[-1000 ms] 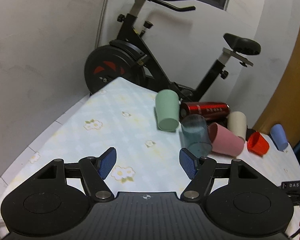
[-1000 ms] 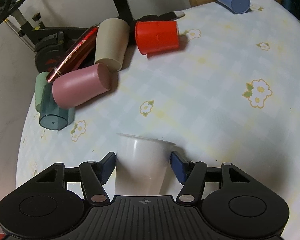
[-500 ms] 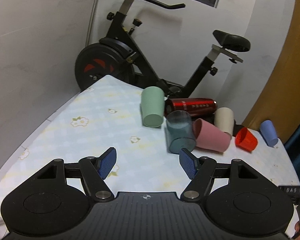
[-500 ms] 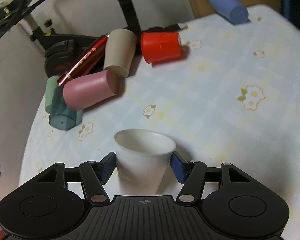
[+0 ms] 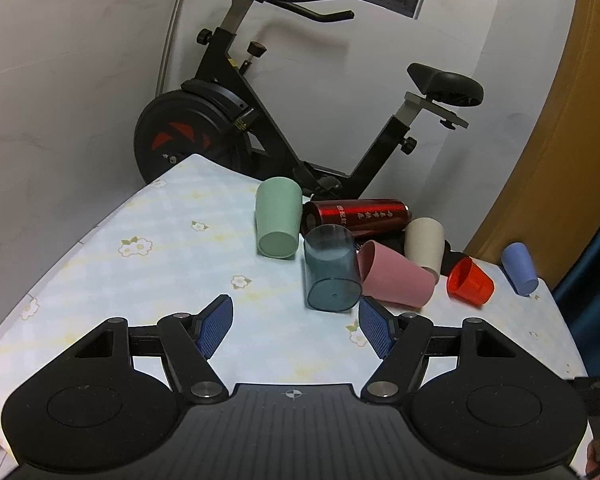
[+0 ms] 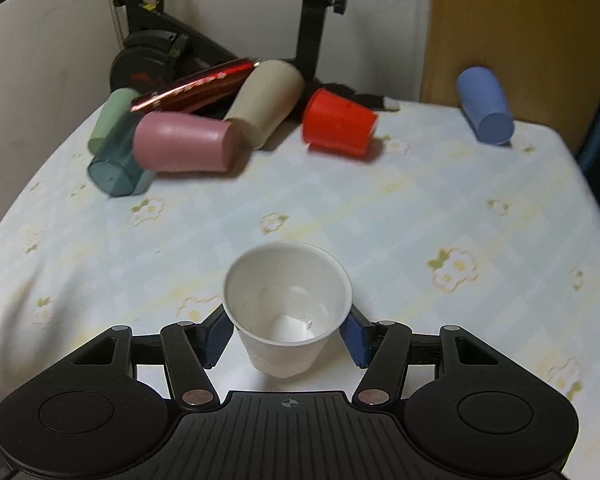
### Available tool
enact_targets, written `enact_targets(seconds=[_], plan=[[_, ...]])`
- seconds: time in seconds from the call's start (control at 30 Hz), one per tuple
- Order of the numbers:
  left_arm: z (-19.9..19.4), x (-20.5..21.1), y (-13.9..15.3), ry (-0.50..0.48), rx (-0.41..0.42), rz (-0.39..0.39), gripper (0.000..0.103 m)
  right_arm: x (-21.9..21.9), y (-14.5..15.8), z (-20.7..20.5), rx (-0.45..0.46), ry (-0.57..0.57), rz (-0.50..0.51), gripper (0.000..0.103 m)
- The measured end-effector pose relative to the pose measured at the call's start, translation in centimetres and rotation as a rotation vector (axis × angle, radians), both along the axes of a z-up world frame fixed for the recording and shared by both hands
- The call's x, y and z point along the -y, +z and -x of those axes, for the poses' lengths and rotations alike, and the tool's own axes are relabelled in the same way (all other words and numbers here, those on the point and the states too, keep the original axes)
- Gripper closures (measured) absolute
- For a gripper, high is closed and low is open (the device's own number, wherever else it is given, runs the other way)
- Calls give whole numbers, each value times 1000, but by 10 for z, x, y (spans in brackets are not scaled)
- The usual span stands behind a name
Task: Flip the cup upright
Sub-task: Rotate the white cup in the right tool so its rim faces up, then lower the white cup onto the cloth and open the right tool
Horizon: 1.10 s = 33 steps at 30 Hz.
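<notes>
A white paper cup [image 6: 287,308] sits between the blue pads of my right gripper [image 6: 287,334]. The gripper is shut on it, and the cup is mouth up, tilted toward the camera so its inside shows. I cannot tell whether its base touches the flowered tablecloth [image 6: 380,216]. My left gripper [image 5: 296,330] is open and empty above the cloth. It is just short of a clear teal cup [image 5: 332,268] that lies on its side.
Several cups lie on their sides at the back of the table: green [image 5: 278,216], pink [image 5: 396,274], beige [image 5: 424,244], red [image 5: 470,282] and blue [image 5: 520,268], along with a red bottle [image 5: 356,216]. An exercise bike [image 5: 236,128] stands behind the table.
My right gripper has tilted the white cup from lying forward to mouth up, and its view now looks down into the cup. My left gripper has pulled back and risen a little.
</notes>
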<state>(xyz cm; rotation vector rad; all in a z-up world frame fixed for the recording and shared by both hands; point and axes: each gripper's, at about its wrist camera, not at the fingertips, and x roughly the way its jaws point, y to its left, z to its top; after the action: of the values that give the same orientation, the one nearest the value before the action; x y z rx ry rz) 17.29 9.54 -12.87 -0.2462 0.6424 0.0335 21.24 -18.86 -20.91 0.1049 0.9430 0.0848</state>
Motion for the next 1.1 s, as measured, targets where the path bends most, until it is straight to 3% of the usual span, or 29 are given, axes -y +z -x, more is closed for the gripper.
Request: enact_targets(seconds=[0.17, 0.4, 0.83, 1.1], plan=[[1, 3, 1, -12, 4, -5, 31, 18, -1, -2, 78, -26, 60, 49], [-1, 3, 0, -15, 0, 1, 31, 44, -9, 2, 81, -76, 116, 49], [-1, 10, 1, -50, -19, 0, 28, 48, -17, 18, 67, -91, 91, 48], [5, 21, 14, -107, -9, -38, 12, 37, 7, 34, 68, -123, 95, 10]])
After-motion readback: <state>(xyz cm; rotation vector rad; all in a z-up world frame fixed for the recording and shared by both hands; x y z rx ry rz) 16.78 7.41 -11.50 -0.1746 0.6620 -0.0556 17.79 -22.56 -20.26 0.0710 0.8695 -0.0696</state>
